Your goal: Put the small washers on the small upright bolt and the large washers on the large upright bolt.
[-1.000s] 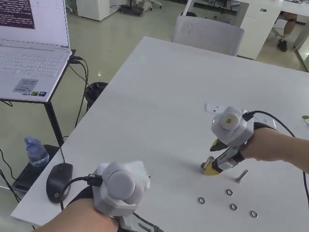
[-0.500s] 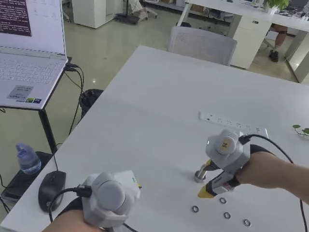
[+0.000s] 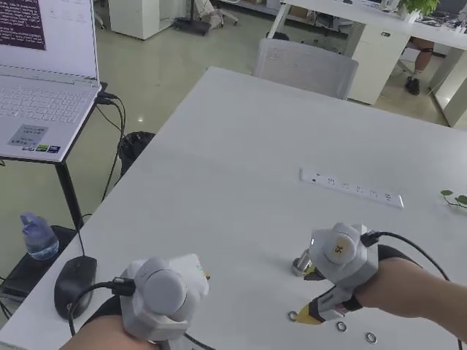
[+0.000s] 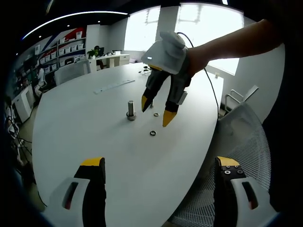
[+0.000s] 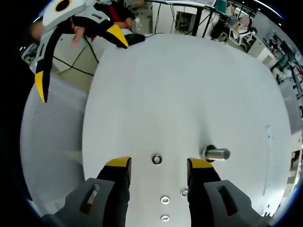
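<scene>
R gripper is hovering w/ jaws spread, empty, over one washer lying flat on the white table, near the upright bolt. L gripper is hanging at near-left, jaws apart, empty.

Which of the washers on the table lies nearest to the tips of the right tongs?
The single washer between the yellow tips of the right tongs; the other washers lie farther back, under them.
</scene>
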A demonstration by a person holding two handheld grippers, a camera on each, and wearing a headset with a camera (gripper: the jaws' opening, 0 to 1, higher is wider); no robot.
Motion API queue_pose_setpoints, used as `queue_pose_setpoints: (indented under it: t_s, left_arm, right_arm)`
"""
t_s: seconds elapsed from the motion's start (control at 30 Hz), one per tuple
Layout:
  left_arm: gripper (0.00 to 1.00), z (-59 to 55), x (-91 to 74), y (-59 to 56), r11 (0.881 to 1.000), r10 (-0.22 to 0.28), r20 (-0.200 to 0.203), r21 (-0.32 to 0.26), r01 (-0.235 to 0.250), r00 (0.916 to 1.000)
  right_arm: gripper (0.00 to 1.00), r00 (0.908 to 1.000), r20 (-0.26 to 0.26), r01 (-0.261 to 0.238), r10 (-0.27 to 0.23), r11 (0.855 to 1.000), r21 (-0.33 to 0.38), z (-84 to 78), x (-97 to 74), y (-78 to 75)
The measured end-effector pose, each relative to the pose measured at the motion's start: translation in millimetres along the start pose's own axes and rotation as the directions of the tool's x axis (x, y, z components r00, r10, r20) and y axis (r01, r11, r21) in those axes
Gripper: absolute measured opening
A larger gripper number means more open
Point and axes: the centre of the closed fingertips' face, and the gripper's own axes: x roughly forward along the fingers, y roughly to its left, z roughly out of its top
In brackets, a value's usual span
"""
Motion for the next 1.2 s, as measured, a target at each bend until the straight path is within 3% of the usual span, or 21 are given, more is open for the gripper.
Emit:
queue_pose_setpoints:
  t_s: [0.13,0.47,0.8,1.13,1.2]
  left_arm:
    - [0.95,-5.1,1.8,-1.0,1.000,-0.009,-0.020,0.006,0.009,0.9998]
    - [0.92,-2.6,4.0,-2.7,1.000,-0.020,-0.020,0.011,0.020,0.9996]
    - [0.90,-5.4,5.7,-4.4,0.999,-0.026,-0.040,0.020,0.026,0.9989]
    - [0.89,-9.2,4.9,-9.2,1.000,-0.025,-0.049,0.015,0.026,0.9985]
    - [0.89,-9.7,4.1,-9.3,1.000,-0.022,-0.049,0.010,0.023,0.9985]
  right_arm:
    - [0.48,1.0000,0.001,0.007,-0.007,1.000,-0.001,-2.9,8.9,2.2]
    - [0.43,0.9996,-0.028,0.000,-0.001,1.000,-0.028,-13.5,31.0,8.2]
    - [0.37,0.9985,-0.037,0.040,-0.041,0.999,-0.028,-21.9,41.6,-0.9]
    - [0.36,0.9985,-0.051,0.019,-0.020,0.999,-0.027,-25.8,47.8,2.8]
    - [0.32,0.9983,-0.057,-0.010,0.010,1.000,-0.006,-27.0,48.4,7.4]
